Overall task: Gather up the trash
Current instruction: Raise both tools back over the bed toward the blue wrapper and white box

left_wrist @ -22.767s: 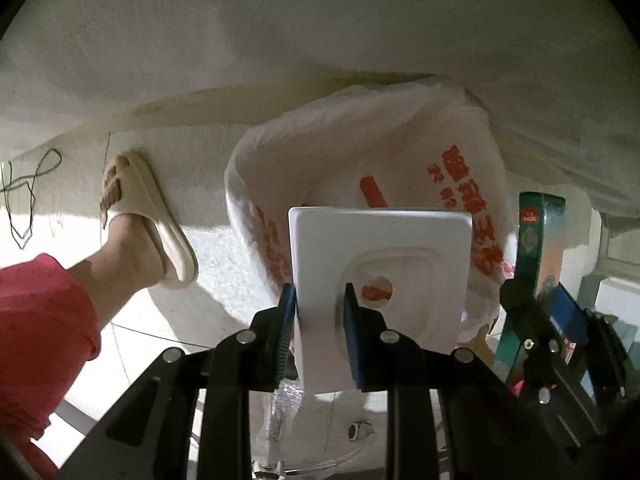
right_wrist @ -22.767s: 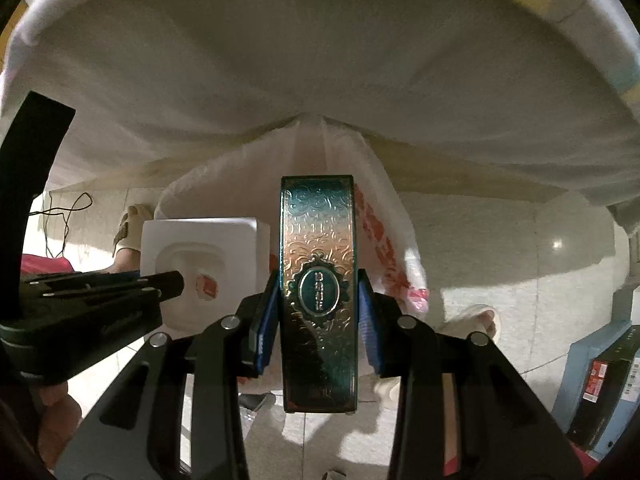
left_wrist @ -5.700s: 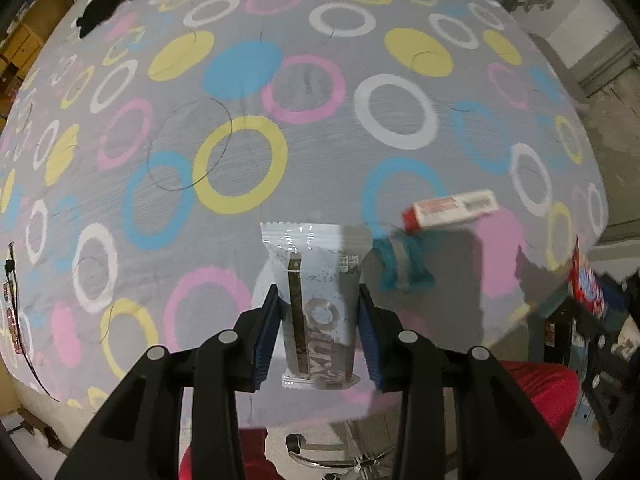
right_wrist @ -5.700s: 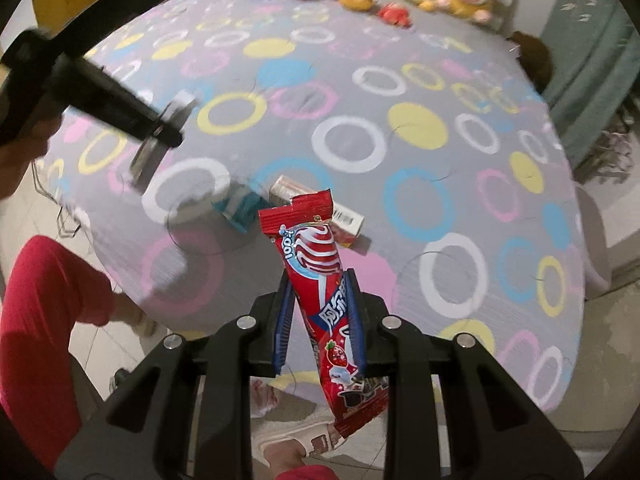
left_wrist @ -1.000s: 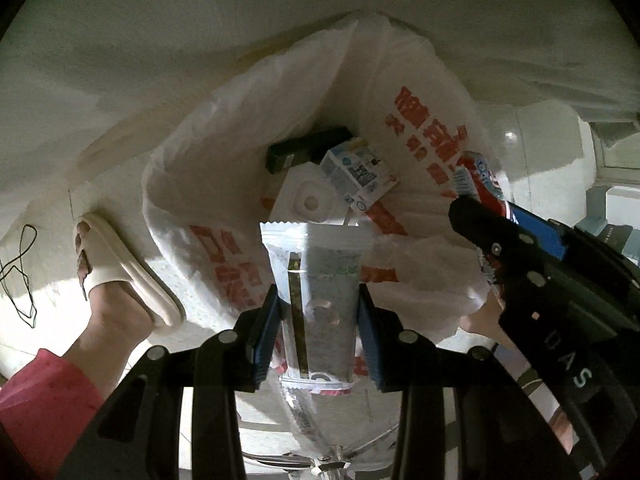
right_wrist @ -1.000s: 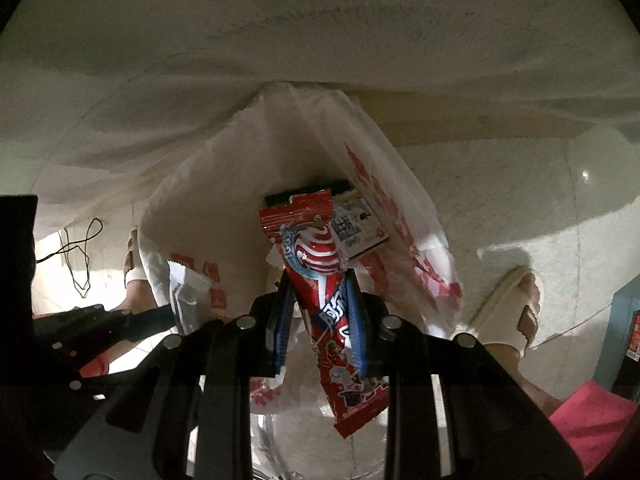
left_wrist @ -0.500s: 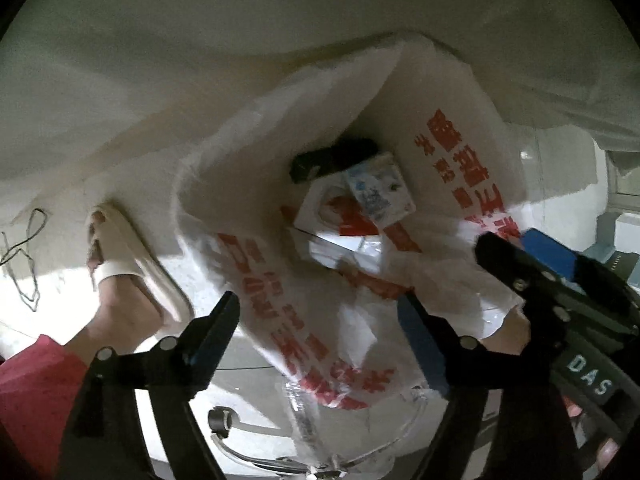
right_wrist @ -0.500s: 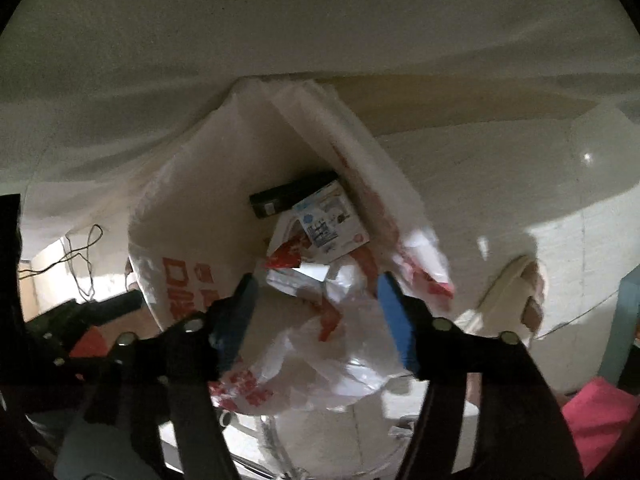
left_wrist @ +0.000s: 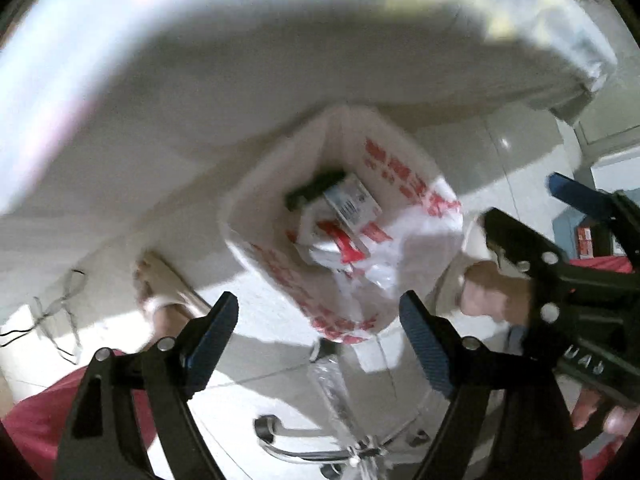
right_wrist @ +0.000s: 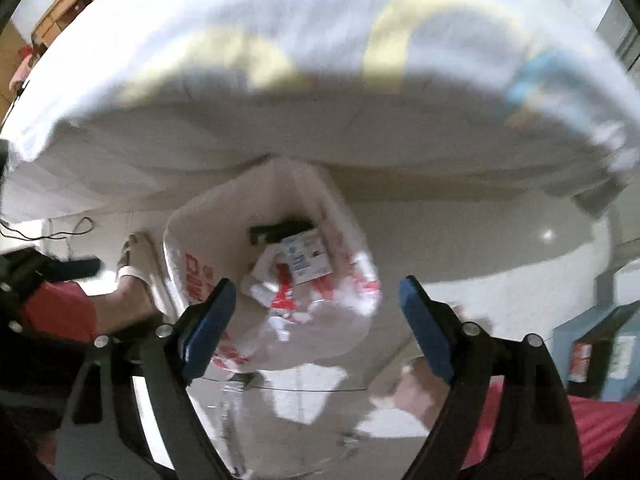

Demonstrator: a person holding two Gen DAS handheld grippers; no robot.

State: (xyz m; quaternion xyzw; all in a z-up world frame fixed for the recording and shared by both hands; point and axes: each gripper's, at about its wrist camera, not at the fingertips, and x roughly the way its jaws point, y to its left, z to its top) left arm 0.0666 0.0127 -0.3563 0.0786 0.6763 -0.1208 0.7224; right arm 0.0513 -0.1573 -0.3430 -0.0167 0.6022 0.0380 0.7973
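Left wrist view looks down into my white plastic bag [left_wrist: 404, 216] with red print, which stands open on the pale tiled floor [left_wrist: 256, 320] under the overhanging edge of the table cloth [left_wrist: 200, 92]. Inside it I see a small white carton with a printed label [left_wrist: 352, 202], a dark box [left_wrist: 316, 186] just behind it, and red-and-white wrappers [left_wrist: 344, 242] bunched below; the picture is blurred, so I cannot tell the pieces apart further. My left gripper [left_wrist: 318, 332] hangs above the bag with its blue-padded jaws spread wide and nothing between them. My right gripper [left_wrist: 516, 208] shows at the right edge, apart from the bag's rim.

From the right wrist view the same bag [right_wrist: 200, 248] sits below centre, mouth gaping, with the labelled carton [right_wrist: 306, 256] against the dark box [right_wrist: 280, 226] and a red wrapper [right_wrist: 282, 300] lower down. The right gripper [right_wrist: 314, 324] is above it, its jaws opening and empty. A foot in a pale slipper [right_wrist: 134, 256] stands just left of the bag, red trousers [right_wrist: 60, 312] beside it, and a black cable [right_wrist: 60, 232] lies on the floor further left.
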